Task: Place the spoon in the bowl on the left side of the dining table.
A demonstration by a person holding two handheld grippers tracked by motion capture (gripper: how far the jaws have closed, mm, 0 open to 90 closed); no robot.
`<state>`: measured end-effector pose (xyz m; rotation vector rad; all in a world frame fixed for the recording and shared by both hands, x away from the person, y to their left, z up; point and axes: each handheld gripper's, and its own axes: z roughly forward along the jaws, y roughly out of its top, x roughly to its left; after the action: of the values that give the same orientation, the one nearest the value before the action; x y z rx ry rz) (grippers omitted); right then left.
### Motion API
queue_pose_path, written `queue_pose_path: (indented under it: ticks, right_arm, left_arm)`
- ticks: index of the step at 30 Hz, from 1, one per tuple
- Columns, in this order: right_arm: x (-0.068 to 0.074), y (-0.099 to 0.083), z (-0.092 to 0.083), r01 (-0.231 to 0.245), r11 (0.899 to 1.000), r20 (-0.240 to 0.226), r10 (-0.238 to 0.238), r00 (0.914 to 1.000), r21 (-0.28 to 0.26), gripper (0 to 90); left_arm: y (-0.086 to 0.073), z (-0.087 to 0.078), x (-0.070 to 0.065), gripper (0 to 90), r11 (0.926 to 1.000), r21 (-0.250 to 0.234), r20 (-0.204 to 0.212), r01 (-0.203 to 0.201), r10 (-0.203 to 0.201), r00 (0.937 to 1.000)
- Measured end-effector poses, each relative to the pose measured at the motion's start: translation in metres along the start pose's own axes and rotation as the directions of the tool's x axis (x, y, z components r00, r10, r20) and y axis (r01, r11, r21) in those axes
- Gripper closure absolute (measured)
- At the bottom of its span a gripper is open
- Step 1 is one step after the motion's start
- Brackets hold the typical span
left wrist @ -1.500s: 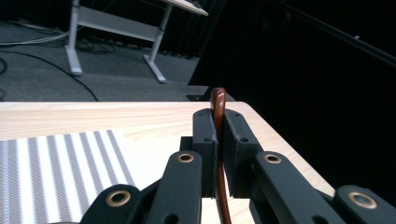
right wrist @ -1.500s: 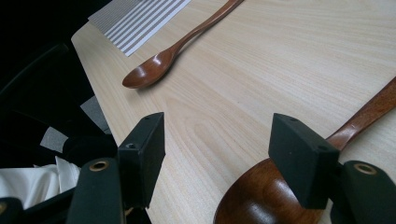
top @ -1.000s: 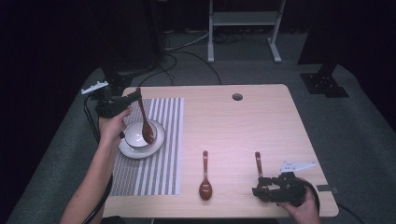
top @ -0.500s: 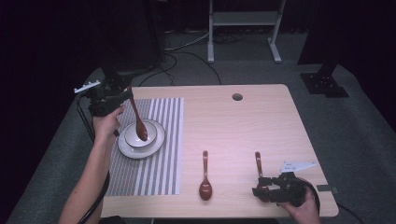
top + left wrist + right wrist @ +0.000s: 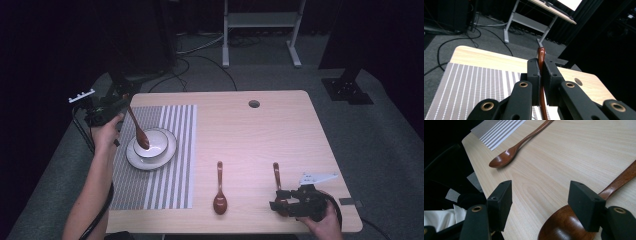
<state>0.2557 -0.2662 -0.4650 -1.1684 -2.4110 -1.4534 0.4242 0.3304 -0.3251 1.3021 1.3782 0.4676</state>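
Note:
My left gripper (image 5: pixel 111 107) is shut on the handle of a brown wooden spoon (image 5: pixel 138 131). The spoon slants down to the right, its tip over a white bowl (image 5: pixel 156 143) on a white plate (image 5: pixel 150 162). In the left gripper view the handle (image 5: pixel 541 53) sticks up between the shut jaws (image 5: pixel 540 65). My right gripper (image 5: pixel 280 204) rests open at the table's front right, its jaws astride the bowl end of a second spoon (image 5: pixel 276 175). In the right gripper view that spoon (image 5: pixel 564 225) lies partly under one jaw of the open gripper (image 5: pixel 541 197).
A third spoon (image 5: pixel 220 192) (image 5: pixel 507 156) lies in the front middle of the wooden table (image 5: pixel 260 135). The plate sits on a grey striped placemat (image 5: pixel 165 190) at the left. A cable hole (image 5: pixel 254 104) is near the far edge. Cables and a stand are on the floor beyond.
My left gripper has moved left and slightly down with the spoon, whose tip has shifted to the left side of the bowl. The right gripper has stayed put.

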Motion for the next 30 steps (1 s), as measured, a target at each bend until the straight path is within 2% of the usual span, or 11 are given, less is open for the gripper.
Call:
queue_pose_path:
  ticks: [5,7,8,13,30]
  right_arm:
    - [0.0,0.0,-0.001,0.0,1.0,0.001,0.0,1.0,-0.002,34.8]
    - [0.0,0.0,-0.001,-0.001,1.0,-0.001,0.001,1.0,-0.001,34.8]
    - [0.0,0.0,-0.001,-0.001,1.0,-0.001,0.001,1.0,0.0,34.8]
    - [0.0,0.0,-0.001,0.002,1.0,-0.002,-0.002,1.0,0.002,34.8]
    - [0.001,0.0,-0.001,0.004,1.0,-0.002,-0.004,1.0,0.003,34.8]
  left_arm:
    - [-0.002,0.002,0.006,84.4,0.9999,0.005,-0.019,0.011,-0.011,0.9998]
    - [-0.004,0.003,0.011,84.4,0.9997,-0.001,-0.03,0.025,-0.025,0.9992]
    - [-0.006,0.003,0.014,84.4,0.9988,-0.01,-0.031,0.047,-0.047,0.9984]
    - [-0.012,0.007,0.02,84.4,0.9979,-0.016,-0.045,0.063,-0.063,0.997]
    - [-0.026,0.017,0.033,84.3,0.996,-0.007,-0.078,0.089,-0.09,0.9929]
